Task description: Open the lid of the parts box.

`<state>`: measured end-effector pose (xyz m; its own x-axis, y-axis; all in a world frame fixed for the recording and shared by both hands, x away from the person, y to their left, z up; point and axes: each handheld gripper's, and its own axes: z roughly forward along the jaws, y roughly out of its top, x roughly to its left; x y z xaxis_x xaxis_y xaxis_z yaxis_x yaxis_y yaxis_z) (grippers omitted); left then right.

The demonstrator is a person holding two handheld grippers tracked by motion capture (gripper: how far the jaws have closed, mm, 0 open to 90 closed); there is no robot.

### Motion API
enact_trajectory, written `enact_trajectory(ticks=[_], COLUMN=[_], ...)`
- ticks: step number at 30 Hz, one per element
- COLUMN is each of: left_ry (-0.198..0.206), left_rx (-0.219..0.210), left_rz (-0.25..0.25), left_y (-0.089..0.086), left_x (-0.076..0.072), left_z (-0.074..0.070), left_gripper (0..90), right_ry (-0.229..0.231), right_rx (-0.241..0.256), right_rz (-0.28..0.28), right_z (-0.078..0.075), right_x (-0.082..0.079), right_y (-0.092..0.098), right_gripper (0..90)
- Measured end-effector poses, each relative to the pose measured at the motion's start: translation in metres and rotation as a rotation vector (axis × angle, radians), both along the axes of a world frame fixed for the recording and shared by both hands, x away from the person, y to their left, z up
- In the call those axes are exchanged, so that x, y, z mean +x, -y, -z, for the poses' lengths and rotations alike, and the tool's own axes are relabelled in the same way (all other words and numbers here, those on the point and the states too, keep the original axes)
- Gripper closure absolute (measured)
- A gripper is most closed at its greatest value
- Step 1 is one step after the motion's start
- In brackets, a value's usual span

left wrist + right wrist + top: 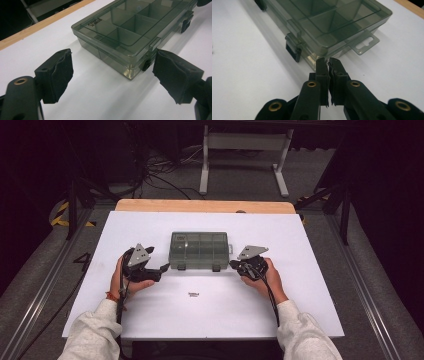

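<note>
We see a smoky clear compartment box (pixel 199 250) lying flat near the middle of the white table (pixel 310 285), lid shut, its long axis running left to right and its two dark latches (pixel 181 267) facing us. Raised lettering sits on the lid's corner (pixel 92 22), too faint for us to read. Our left gripper (pixel 161 268) is spread wide just beside the box's left end; our right gripper (pixel 233 264) has its jaws pressed together, empty, at the right front corner.

Smoky translucent-grey compartment box (pixel 199 250), black latches (pixel 216 268)
</note>
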<state>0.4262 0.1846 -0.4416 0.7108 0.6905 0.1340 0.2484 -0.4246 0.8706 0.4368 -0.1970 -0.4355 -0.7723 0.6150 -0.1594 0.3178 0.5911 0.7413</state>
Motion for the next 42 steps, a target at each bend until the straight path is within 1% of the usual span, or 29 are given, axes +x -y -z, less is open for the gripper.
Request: enact_trajectory(ticks=[5, 7, 9, 11, 13, 15, 21, 22, 25, 26, 29, 30, 31, 32, 33, 34, 36, 38, 39, 40, 41, 42], left_ry=[-0.001, 0.003, 0.004, 0.005, 0.007, 0.008, 0.023, 0.031, 0.045, 0.054, 0.060, 0.068, 0.074, 0.078, 0.077, 0.079, 0.088, 0.082, 0.085, 0.090, 0.090, 0.093], left_rx=[0.000, 0.006, 0.008, 0.009, 0.007, 0.005, 0.030, 0.041, 0.045, 0.051, 0.039, 0.052, 0.067, 0.069, 0.064, 0.055, 0.062, 0.047, 0.049, 0.063, 0.067, 0.060], left_rz=[0.003, 0.003, 0.006, 0.003, 0.004, 0.005, 0.006, 0.008, 0.009, 0.002, -0.011, -0.016, -0.025, -0.034, -0.040, -0.035, -0.027, -0.012, -0.013, -0.024, -0.024, -0.027], left_y=[0.000, 0.001, 0.001, 0.001, 0.001, 0.001, 0.005, 0.006, 0.009, 0.009, 0.012, 0.013, 0.015, 0.015, 0.016, 0.016, 0.017, 0.019, 0.020, 0.022, 0.023, 0.024], left_x=[0.000, 0.000, 0.000, 0.000, 0.001, 0.000, 0.002, 0.002, 0.002, 0.002, 0.005, 0.006, 0.008, 0.010, 0.012, 0.014, 0.017, 0.020, 0.021, 0.022, 0.023, 0.025], left_z=[0.000, 0.000, 0.001, 0.001, 0.001, 0.000, 0.001, 0.001, 0.000, 0.000, -0.001, -0.002, -0.002, -0.002, -0.003, -0.003, -0.005, -0.005, -0.005, -0.006, -0.006, -0.007], left_gripper=[17.1, 17.1, 17.1, 17.1, 17.1, 17.0, 16.9, 17.2, 18.3, 19.2, 20.6, 22.3, 23.1, 24.7, 27.3, 29.7, 37.4, 42.0, 43.3, 44.4, 46.8, 49.2], right_ry=[0.005, 0.011, 0.030, 0.049, 0.053, 0.065, 0.103, 0.110, 0.132, 0.145, 0.184, 0.196, 0.205, 0.213, 0.220, 0.224, 0.243, 0.261, 0.267, 0.269, 0.273, 0.274], right_rx=[-0.006, 0.001, 0.016, 0.031, 0.030, 0.017, 0.038, 0.043, 0.054, 0.059, 0.072, 0.083, 0.080, 0.075, 0.071, 0.072, 0.069, 0.063, 0.060, 0.062, 0.061, 0.062], right_rz=[-0.001, 0.006, 0.007, 0.011, 0.005, -0.002, 0.011, 0.010, 0.013, 0.012, 0.016, 0.017, 0.017, 0.018, 0.021, 0.024, 0.035, 0.042, 0.043, 0.045, 0.050, 0.053], right_z=[0.000, 0.000, -0.002, -0.004, -0.005, -0.005, -0.007, -0.008, -0.010, -0.011, -0.015, -0.017, -0.018, -0.019, -0.019, -0.019, -0.020, -0.020, -0.020, -0.020, -0.021, -0.021], right_x=[-0.001, 0.000, -0.001, -0.003, -0.004, -0.004, -0.006, -0.006, -0.007, -0.007, -0.009, -0.010, -0.010, -0.011, -0.011, -0.010, -0.010, -0.010, -0.010, -0.010, -0.010, -0.009], right_y=[-0.001, -0.001, 0.000, 0.000, -0.001, -0.003, -0.003, -0.003, -0.003, -0.003, -0.004, -0.004, -0.004, -0.005, -0.005, -0.005, -0.005, -0.005, -0.005, -0.005, -0.005, -0.004], right_gripper=[85.0, 85.0, 85.4, 88.3, 90.0, 90.0, 90.0, 90.0, 90.0, 90.0, 90.0, 90.0, 90.0, 90.0, 90.0, 90.0, 90.0, 90.0, 90.0, 90.0, 90.0, 90.0])
